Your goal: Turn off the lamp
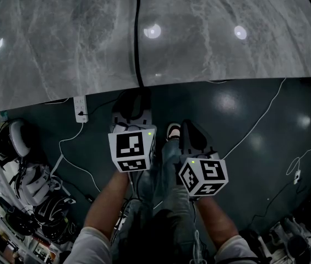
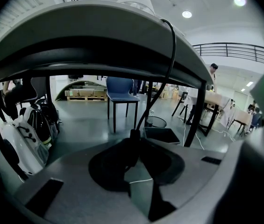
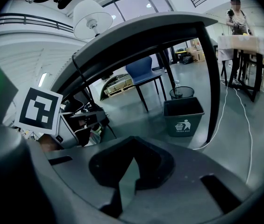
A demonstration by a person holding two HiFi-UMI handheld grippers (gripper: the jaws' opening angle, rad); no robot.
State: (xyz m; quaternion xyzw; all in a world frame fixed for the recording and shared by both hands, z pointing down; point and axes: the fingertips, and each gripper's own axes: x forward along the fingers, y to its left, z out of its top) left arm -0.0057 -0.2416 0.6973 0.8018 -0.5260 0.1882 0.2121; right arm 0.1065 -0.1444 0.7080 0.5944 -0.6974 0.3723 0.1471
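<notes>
Fingers [image 2: 104,169] of the left gripper [image 2: 132,148] look pinched on the black cord [image 2: 171,64] hanging off the counter's [image 1: 61,37] near edge, probably at its switch. Right gripper [image 3: 131,154] is closed on nothing. Lamp [image 3: 93,17] sits up on the counter's far side, and I can't tell if it's off yet.

The table top [image 1: 61,48] is recorded as grey veined stone-look, polished, with ceiling lights mirrored in it. The floor [image 1: 254,120] is noted as dark, smooth and glossy. The lamp shade [image 3: 92,17] is seen as white, matt, cloth-like. The cable [image 2: 173,55] is sheathed in smooth black plastic. The bin [image 3: 184,117] is judged dark moulded plastic.
</notes>
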